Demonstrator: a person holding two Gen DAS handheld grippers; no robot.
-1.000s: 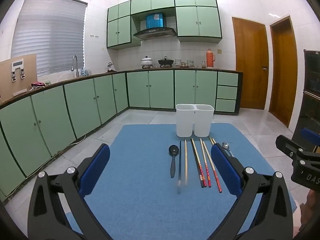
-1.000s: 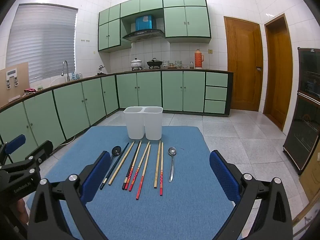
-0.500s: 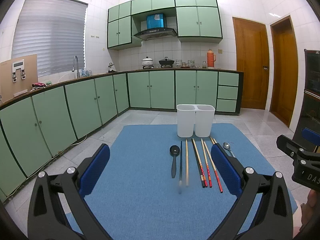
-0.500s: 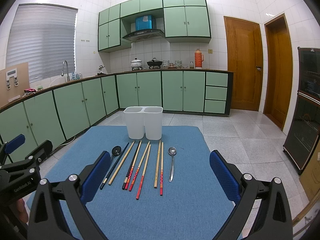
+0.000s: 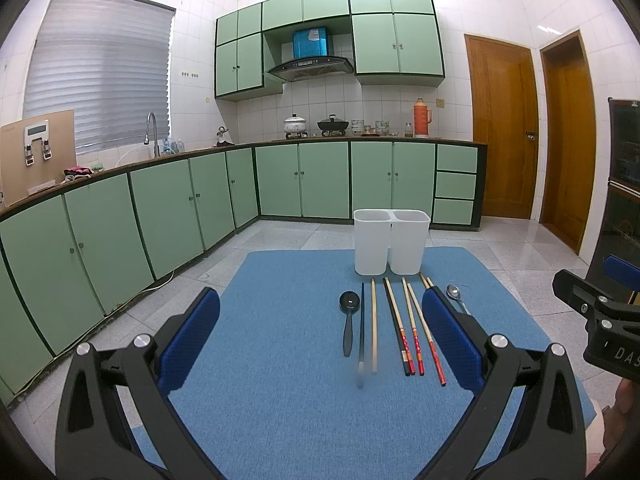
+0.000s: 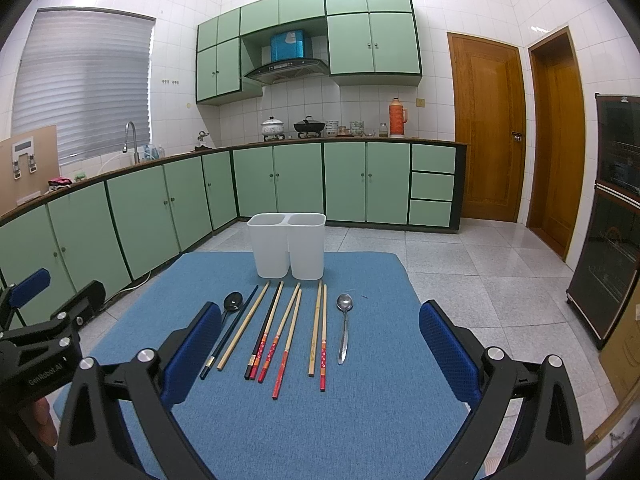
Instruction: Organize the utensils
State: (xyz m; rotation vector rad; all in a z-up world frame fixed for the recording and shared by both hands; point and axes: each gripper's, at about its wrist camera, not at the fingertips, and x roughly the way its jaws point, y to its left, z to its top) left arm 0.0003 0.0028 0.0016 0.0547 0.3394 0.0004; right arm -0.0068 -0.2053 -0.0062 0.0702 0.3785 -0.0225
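Both left tongs (image 5: 320, 336) and right tongs (image 6: 320, 344) gape empty; chopsticks (image 6: 280, 332) lying flat on the bench (image 6: 360, 420) appear light, stiff, slippery: pinch one mid-shaft.

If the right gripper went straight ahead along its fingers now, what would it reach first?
Probably the row of chopsticks lying on the blue mat. The right gripper is open and empty, held above them; depth is unclear. Beyond them stands the white two-compartment holder.
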